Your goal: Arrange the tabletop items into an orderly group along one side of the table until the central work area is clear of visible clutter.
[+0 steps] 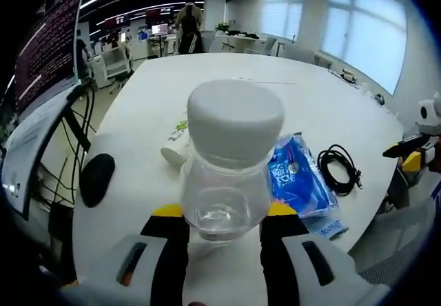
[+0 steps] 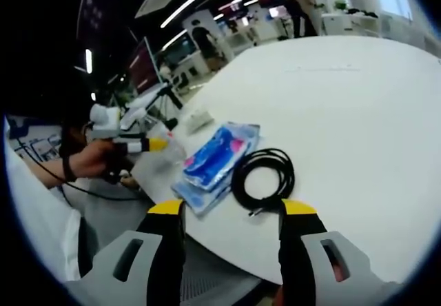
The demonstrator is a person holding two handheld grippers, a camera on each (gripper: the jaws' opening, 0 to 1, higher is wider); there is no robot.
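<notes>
My left gripper (image 1: 224, 213) is shut on a clear plastic jar (image 1: 231, 161) with a white lid, held upright over the near edge of the white table (image 1: 227, 72). Right of the jar lies a blue packet (image 1: 300, 178), and beyond it a coiled black cable (image 1: 337, 168). My right gripper (image 2: 232, 208) stands open at the table edge with nothing between its jaws; the cable (image 2: 265, 178) lies just ahead of it and the blue packet (image 2: 213, 161) to its left. The left gripper (image 2: 162, 144), held in a hand, shows with the jar (image 2: 173, 149) at its tip.
A black mouse (image 1: 96, 178) sits at the table's left edge. A small white item with green print (image 1: 176, 139) lies behind the jar. Monitors and cables (image 1: 48, 78) stand to the left. A person (image 1: 187, 27) stands far off.
</notes>
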